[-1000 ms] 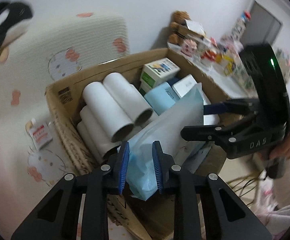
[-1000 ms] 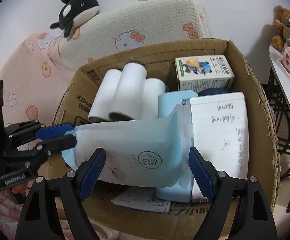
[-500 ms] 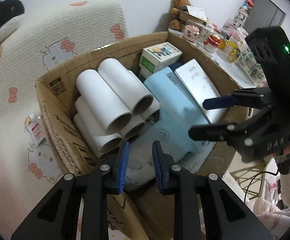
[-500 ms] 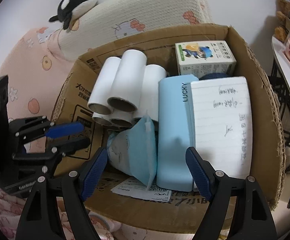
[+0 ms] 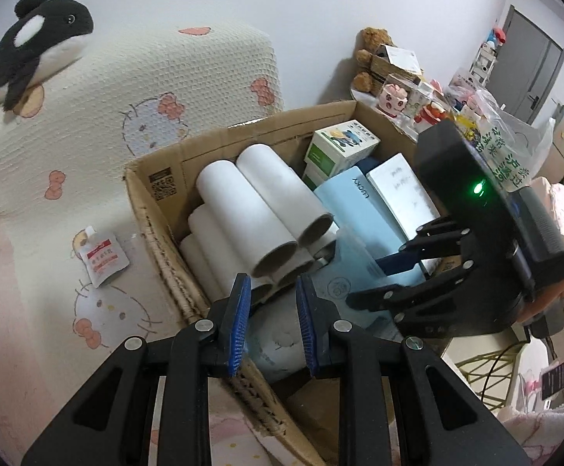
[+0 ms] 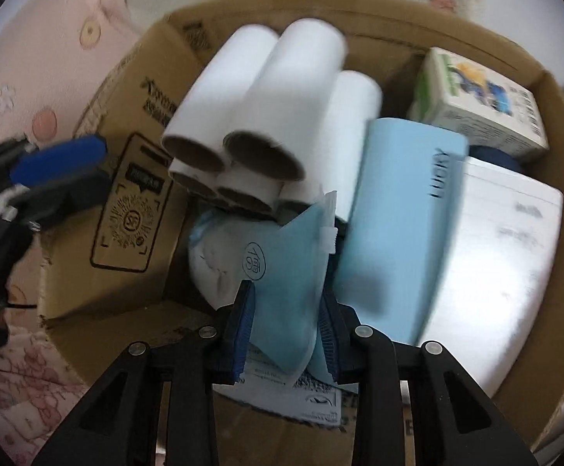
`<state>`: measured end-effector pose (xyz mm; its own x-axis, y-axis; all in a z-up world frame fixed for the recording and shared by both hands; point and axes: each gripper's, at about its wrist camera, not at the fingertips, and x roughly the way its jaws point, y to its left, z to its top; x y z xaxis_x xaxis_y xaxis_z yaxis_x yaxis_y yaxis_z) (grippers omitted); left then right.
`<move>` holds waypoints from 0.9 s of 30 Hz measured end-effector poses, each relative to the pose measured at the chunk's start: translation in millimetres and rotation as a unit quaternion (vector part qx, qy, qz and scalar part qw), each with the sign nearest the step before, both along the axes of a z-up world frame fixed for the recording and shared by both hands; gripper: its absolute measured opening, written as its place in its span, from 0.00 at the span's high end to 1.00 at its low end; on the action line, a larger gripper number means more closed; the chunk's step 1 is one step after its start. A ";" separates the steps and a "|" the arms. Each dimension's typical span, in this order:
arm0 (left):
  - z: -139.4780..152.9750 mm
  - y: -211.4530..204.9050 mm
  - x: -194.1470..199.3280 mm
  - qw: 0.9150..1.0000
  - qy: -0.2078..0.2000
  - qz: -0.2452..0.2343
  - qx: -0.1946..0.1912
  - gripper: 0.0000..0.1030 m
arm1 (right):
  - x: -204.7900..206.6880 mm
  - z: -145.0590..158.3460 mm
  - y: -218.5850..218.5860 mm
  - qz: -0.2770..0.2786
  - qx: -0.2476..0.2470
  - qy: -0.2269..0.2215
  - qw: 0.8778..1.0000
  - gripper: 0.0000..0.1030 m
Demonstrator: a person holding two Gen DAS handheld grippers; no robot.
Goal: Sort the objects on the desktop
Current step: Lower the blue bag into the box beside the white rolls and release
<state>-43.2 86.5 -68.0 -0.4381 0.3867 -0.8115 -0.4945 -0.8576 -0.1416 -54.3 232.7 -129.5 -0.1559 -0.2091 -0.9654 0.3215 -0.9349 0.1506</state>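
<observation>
Standing upright in right claw [image 6: 285, 326]: blue pouch [image 6: 282, 272].

Brown cardboard box [image 6: 142, 178] with black print and a QR-style stamp. White paper rolls [image 6: 266, 101] with brown cardboard cores. Pale blue pouch [image 6: 286, 272] bearing a round dark logo and a white zip tab. Light blue case [image 6: 398, 209] with dark "LUCKY" lettering. White notebook [image 6: 495, 264] with faint ruled lines and dark handwriting. White-and-green carton [image 5: 340, 147] printed with a blue cartoon figure. Black right gripper [image 6: 286, 322] with blue ribbed pads [image 6: 243, 326]; black left gripper [image 5: 272, 318] with the same blue pads [image 5: 239, 322]. Black-and-white orca plush [image 5: 33, 46]. Cream waffle-textured blanket [image 5: 165, 89] patterned with cat faces and pink bows. White sachet [image 5: 103, 260] with a red label. Brown teddy bear [image 5: 371, 58].
</observation>
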 end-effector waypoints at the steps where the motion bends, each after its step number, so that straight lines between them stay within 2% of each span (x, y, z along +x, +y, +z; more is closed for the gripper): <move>1: 0.8 -0.8 0.5 1.000 0.001 -0.001 0.001 0.74 | -1.0 -1.2 -3.7 0.008 0.001 -0.004 1.000 0.72; 7: 1.5 5.5 6.1 1.000 0.004 -0.019 -0.006 0.73 | -3.0 -5.3 -13.1 0.020 0.027 -0.013 0.999 0.72; 10: -1.2 11.5 7.3 0.999 0.001 -0.030 -0.017 0.71 | 1.5 0.0 -7.7 0.015 0.021 -0.009 1.000 0.72; 13: -3.9 19.7 6.4 0.999 -0.009 -0.042 -0.032 0.66 | 8.2 13.0 3.0 0.003 0.018 0.001 1.000 0.72; 19: -2.5 38.0 0.7 0.995 -0.040 -0.084 -0.031 0.65 | 22.9 48.9 32.7 -0.023 0.006 0.049 0.999 0.71; 20: -3.1 43.4 -1.3 0.994 -0.047 -0.091 -0.033 0.66 | 25.1 55.6 40.1 -0.033 0.003 0.057 0.998 0.71; 23: -5.4 58.2 -2.2 0.991 -0.054 -0.112 -0.050 0.86 | 27.4 68.5 54.9 -0.051 -0.005 0.071 0.996 0.71; 27: -12.9 84.3 2.7 0.982 -0.048 -0.153 -0.103 0.88 | 33.0 81.4 68.0 -0.070 -0.010 0.086 0.994 0.69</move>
